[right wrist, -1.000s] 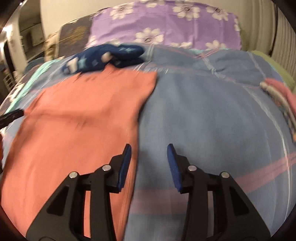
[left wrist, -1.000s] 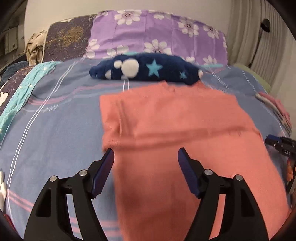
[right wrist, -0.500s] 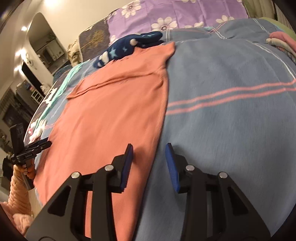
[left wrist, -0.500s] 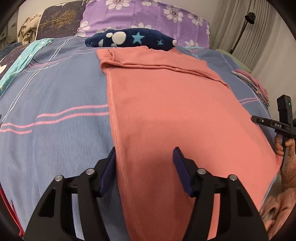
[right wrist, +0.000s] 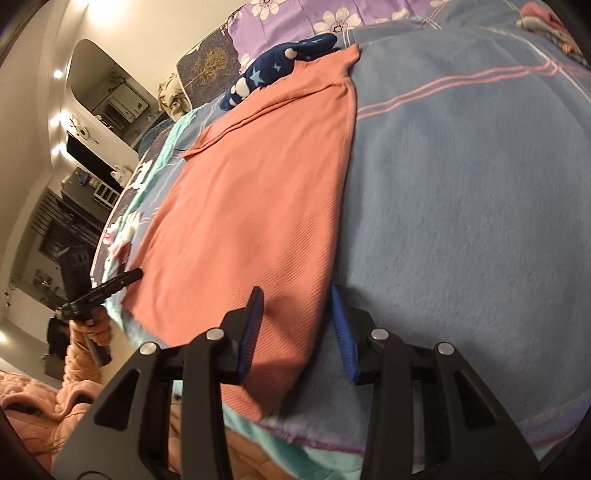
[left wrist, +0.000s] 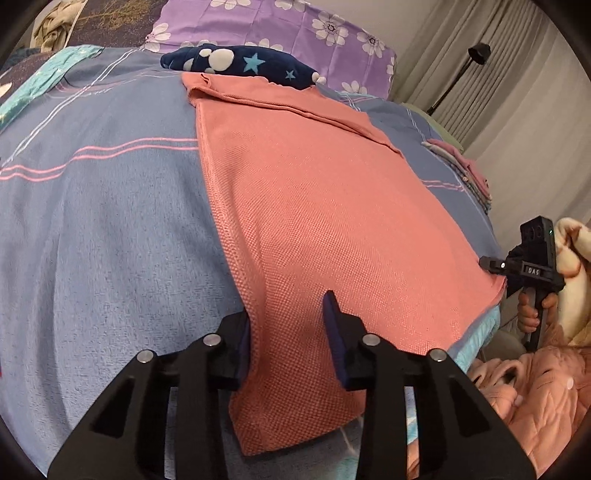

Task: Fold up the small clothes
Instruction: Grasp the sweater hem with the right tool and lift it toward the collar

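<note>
Now the salmon-pink garment (left wrist: 317, 206) lies spread flat on the bed (left wrist: 96, 229), its far end folded over and just touching a navy star-print cloth (left wrist: 243, 64) near the purple flowered pillow (left wrist: 280, 33). The left gripper (left wrist: 288, 325) straddles the garment's near left edge — its jaws have just been closing and stand partly open, cloth between them, though whether the pads press on it I cannot tell. The right gripper (right wrist: 295, 325) straddles the near right edge in the same way, jaws partly open after widening slightly, cloth between them but no clear pinch. In the left view the right gripper (left wrist: 491, 263) shows at the garment's corner, a hand (left wrist: 532, 314) on its handle; in the right view the left gripper (right wrist: 129, 277) sits at the opposite corner. Blue striped blanket lies bare on both sides of the garment — wide room left and right. A small stack of folded clothes (left wrist: 461, 170) rests well apart at the bed's right edge.
</note>
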Available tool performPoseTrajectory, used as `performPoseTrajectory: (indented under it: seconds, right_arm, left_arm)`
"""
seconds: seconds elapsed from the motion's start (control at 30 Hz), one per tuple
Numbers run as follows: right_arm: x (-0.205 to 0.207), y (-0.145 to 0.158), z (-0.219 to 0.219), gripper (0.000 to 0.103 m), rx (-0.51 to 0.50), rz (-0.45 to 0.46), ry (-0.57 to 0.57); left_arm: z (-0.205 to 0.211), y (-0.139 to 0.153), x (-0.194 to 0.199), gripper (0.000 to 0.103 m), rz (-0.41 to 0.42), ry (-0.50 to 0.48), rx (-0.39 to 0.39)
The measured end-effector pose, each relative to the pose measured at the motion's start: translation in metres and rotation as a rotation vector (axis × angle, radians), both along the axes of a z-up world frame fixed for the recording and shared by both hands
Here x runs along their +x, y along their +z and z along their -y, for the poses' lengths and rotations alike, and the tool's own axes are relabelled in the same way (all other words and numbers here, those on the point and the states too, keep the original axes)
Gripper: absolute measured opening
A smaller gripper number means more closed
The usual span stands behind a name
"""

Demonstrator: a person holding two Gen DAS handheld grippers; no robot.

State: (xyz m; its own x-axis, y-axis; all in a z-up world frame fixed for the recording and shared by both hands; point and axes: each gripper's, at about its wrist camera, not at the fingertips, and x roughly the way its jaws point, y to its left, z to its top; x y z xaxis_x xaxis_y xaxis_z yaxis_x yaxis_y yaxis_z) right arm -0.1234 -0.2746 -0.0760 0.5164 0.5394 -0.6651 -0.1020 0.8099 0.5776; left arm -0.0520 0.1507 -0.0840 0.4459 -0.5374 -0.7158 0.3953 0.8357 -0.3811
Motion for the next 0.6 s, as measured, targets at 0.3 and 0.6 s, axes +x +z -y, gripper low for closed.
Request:
performPoseTrajectory:
  seconds: [0.3, 0.6]
  right_arm:
    - [-0.006, 0.002, -0.003, 0.039, 0.003, -0.035, 0.017]
    - [0.018, -0.003, -0.001, 0.004, 0.113, -0.008, 0.004]
  left_arm:
    - [0.003, 0.006, -0.003, 0.012, 0.013, 0.034, 0.038]
    - [0.004, 0.003, 0.002, 0.006, 0.000, 0.028, -0.005]
